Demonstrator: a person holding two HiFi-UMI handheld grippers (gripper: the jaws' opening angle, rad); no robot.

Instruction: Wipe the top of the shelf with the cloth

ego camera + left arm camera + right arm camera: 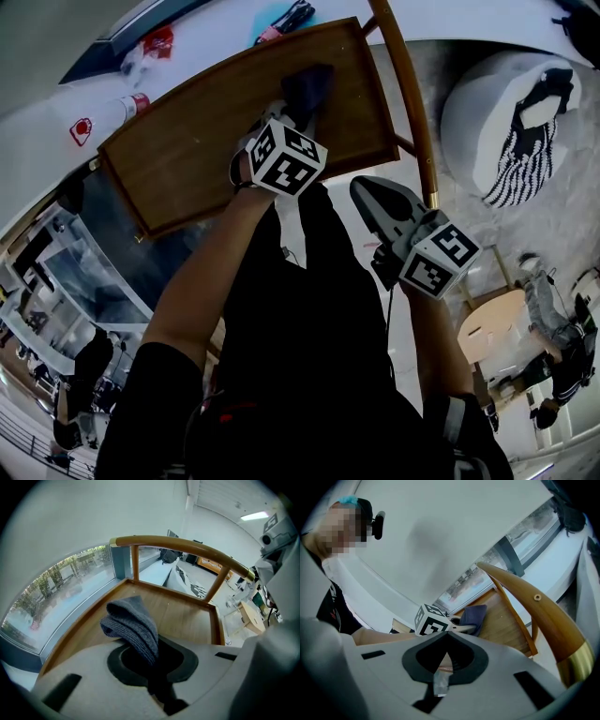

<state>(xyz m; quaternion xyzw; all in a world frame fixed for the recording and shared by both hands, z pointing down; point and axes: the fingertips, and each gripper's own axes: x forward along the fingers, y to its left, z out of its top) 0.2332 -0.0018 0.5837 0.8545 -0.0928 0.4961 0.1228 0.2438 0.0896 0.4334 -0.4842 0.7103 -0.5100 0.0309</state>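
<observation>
A: Which step is this?

B: I'd say the wiping itself, at or near the start of a pass. The left gripper (292,112) is out over the shelf top (187,159), its jaws pinching the cloth (311,82).

A: Where does the cloth sit?

B: Toward the rail-side end of the wood, nearer the far edge than the near one. Most of the top, out to the opposite end, lies bare.

A: Is it down on the wood?

B: I can't tell. In the left gripper view the cloth (131,625) bulges out of the jaws above the shelf top (187,616), and contact isn't clear.

A: Which way does it point?

B: It's a folded bundle. Its long axis follows the line of the gripper, so the rounded free end points away from the person, toward the far edge. The pinched end disappears between the jaws.

A: And the other hand?

B: The right gripper (375,202) hangs off the shelf, close to the body and short of the curved rail (408,94). In its own view the jaws are pressed together on nothing.

A: What does the next move call for?

B: Probably pressing the bundle flat, then sweeping it along the top toward the bare end, keeping inside the raised rim and clear of the rail.
</observation>
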